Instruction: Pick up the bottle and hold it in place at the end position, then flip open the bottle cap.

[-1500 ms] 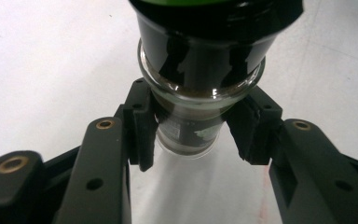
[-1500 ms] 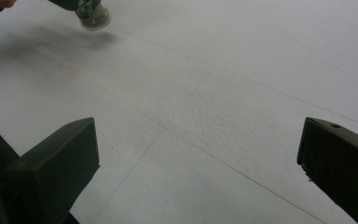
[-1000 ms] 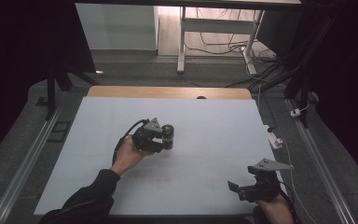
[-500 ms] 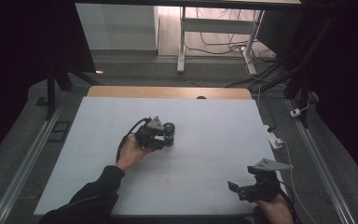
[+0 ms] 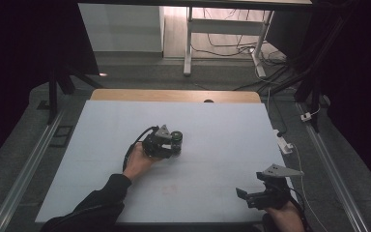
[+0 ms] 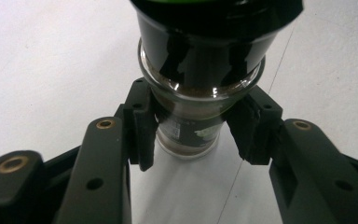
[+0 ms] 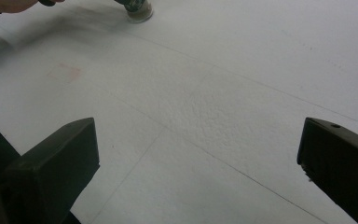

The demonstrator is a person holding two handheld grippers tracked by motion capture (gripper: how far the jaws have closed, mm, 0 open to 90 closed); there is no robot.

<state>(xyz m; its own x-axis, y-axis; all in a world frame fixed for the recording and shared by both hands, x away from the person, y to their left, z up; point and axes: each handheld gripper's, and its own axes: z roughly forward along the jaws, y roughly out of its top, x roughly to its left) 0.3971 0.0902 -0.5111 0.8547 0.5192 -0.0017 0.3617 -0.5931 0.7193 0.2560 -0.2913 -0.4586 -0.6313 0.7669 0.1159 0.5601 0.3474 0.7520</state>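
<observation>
left hand-held gripper [image 6: 191, 140] clamps glass jar [image 6: 198, 84] holding dark contents.

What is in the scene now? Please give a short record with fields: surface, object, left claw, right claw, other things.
surface: white table top, with a faint reddish stain
object: small glass jar with a dark lid and dark contents
left claw: left claw near the table's middle, its pads closed on the jar's narrow lower part, below the lid
right claw: right claw at the near right corner, jaws wide apart, nothing between them
other things: white power strip at the table's right edge; cables on the floor behind
</observation>
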